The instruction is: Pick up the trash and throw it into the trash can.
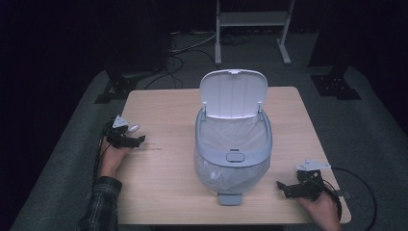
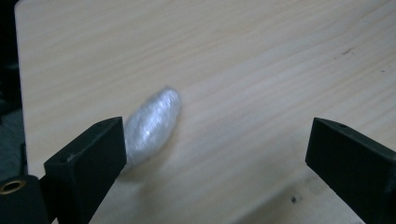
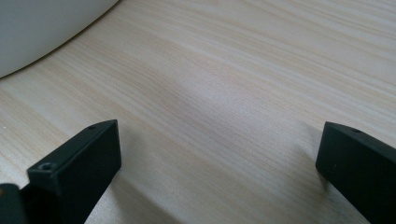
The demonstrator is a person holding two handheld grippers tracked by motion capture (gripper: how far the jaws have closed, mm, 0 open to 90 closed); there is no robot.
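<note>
My left gripper [image 2: 215, 154] has its jaws spread wide, nothing between them. In the left gripper view a small silvery wad [image 2: 154, 123], shiny like crumpled foil or film, lies on the tabletop [image 2: 261, 60] at centre left of the frame, just beside the left-hand jaw; its lower end is hidden behind that jaw, so I cannot tell whether they touch. The wad is blurred and I cannot make out its material for sure. It is an elongated oval, its long axis running from the lower left of that frame up toward the upper right, lying flat on the wood.

In the high view the wad [image 1: 133, 128] is a pale speck at middle left, just above the left gripper [image 1: 126, 140], too small to read its direction there. A hand and a plaid sleeve [image 1: 102, 202] come in at the lower left; the sleeve is cut off by the bottom edge.

My right gripper [image 3: 219, 172] also stands wide open and empty over bare wood, low on the tabletop. In its view a pale curved wall of the bin [image 3: 42, 32] is cut off at the upper left corner.

In the high view the bin [image 1: 233, 154] sits at centre frame, lid [image 1: 234, 94] raised upright, a clear bag [image 1: 231, 137] lining it. The right gripper [image 1: 299, 186] rests at lower right, well apart from the wad.
</note>
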